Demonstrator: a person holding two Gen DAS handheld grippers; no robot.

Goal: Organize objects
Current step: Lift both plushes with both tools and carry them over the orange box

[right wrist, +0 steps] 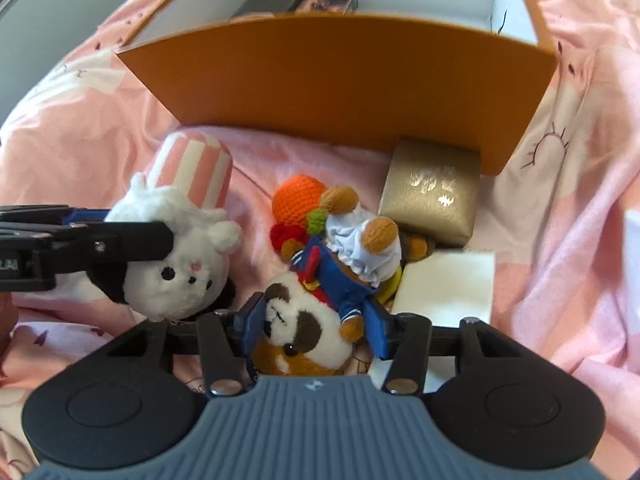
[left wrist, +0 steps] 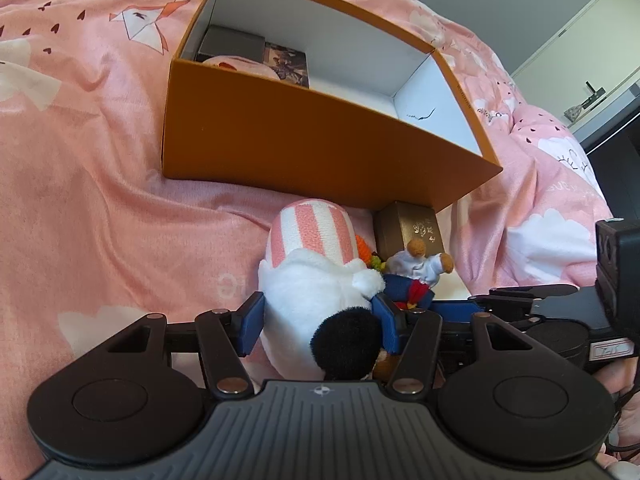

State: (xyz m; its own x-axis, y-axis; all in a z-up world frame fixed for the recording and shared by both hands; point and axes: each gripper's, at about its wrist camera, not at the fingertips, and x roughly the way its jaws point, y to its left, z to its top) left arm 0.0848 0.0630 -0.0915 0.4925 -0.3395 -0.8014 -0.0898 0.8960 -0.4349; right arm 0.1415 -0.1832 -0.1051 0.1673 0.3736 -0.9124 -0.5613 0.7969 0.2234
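Note:
My left gripper (left wrist: 319,324) is shut on a white plush bunny (left wrist: 316,292) with a pink-striped hat, which lies on the bed in front of the orange box (left wrist: 320,140). In the right wrist view one of its fingers (right wrist: 136,240) crosses the bunny (right wrist: 180,268). My right gripper (right wrist: 314,326) is shut on the brown-and-white head of a plush animal in a blue sailor suit (right wrist: 340,276), which lies with its feet up toward the box (right wrist: 340,72).
A gold box (right wrist: 432,192), an orange crocheted ball (right wrist: 298,196) and a white flat box (right wrist: 444,284) lie by the toys. Inside the orange box are a dark grey box (left wrist: 232,44) and a picture-printed box (left wrist: 286,62). A pink quilt (left wrist: 80,160) covers everything.

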